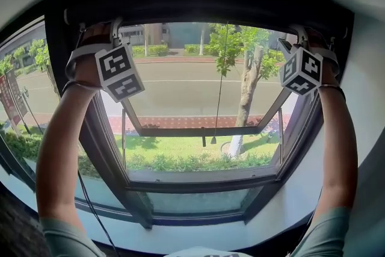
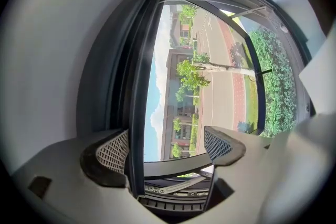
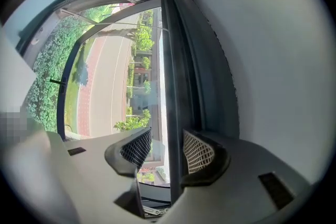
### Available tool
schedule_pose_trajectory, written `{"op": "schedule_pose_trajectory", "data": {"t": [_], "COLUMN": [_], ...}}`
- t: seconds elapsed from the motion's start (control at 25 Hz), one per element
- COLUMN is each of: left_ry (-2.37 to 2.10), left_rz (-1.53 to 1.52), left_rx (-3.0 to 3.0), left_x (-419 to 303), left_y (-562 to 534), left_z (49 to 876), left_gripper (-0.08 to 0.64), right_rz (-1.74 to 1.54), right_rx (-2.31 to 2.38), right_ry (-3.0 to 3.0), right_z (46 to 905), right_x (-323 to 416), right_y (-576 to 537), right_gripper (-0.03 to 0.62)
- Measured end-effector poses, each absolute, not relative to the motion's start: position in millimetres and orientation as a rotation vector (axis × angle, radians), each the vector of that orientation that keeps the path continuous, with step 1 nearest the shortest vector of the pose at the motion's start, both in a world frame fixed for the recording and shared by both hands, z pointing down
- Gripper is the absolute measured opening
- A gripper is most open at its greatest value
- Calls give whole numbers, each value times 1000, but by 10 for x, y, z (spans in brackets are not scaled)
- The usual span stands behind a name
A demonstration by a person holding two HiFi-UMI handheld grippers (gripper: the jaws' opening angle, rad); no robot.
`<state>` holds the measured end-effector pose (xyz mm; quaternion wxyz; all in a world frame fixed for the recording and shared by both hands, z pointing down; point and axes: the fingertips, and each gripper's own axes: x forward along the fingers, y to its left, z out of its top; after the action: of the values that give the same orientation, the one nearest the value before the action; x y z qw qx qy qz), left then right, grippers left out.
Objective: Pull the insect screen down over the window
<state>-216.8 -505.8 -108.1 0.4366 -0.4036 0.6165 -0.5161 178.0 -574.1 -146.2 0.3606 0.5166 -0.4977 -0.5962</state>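
The insect screen is rolled up in a dark housing [image 1: 198,9] along the top of the window. Both grippers are raised to it. My left gripper [image 1: 99,30] is at its left end and my right gripper [image 1: 307,33] at its right end. In the left gripper view the left gripper [image 2: 165,147] is open, and the dark screen bar [image 2: 137,113] runs between the jaws, close to the left pad [image 2: 113,152]. In the right gripper view the right gripper [image 3: 167,148] is open around the same bar [image 3: 173,86], which lies against the right pad [image 3: 198,153], with daylight on its other side.
The window sash [image 1: 204,130] is swung outward over a lawn and a street. A thin cord [image 1: 220,87] hangs down in the middle of the opening. White wall surrounds the dark window frame [image 1: 108,153]. Each gripper view shows the other gripper far along the bar.
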Motion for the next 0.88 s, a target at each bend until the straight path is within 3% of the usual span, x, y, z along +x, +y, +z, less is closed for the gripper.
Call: {"op": "schedule_pose_trajectory", "data": {"t": [0.44, 0.88], "left_ry": [1483, 1362], "left_rz": [-1406, -1541], "left_rx": [-1068, -1232], "left_x": [-2179, -2089], "left_y": [-4987, -4809], "left_z": [-841, -75], "left_gripper": [439, 439], "right_rz": [-1448, -1293], "right_rx": [1233, 1052], "right_ry": [-1263, -1307], "right_z": [-1240, -505], "right_x": [1789, 1873], "right_y": [-5728, -5611], "right_gripper": [184, 183]}}
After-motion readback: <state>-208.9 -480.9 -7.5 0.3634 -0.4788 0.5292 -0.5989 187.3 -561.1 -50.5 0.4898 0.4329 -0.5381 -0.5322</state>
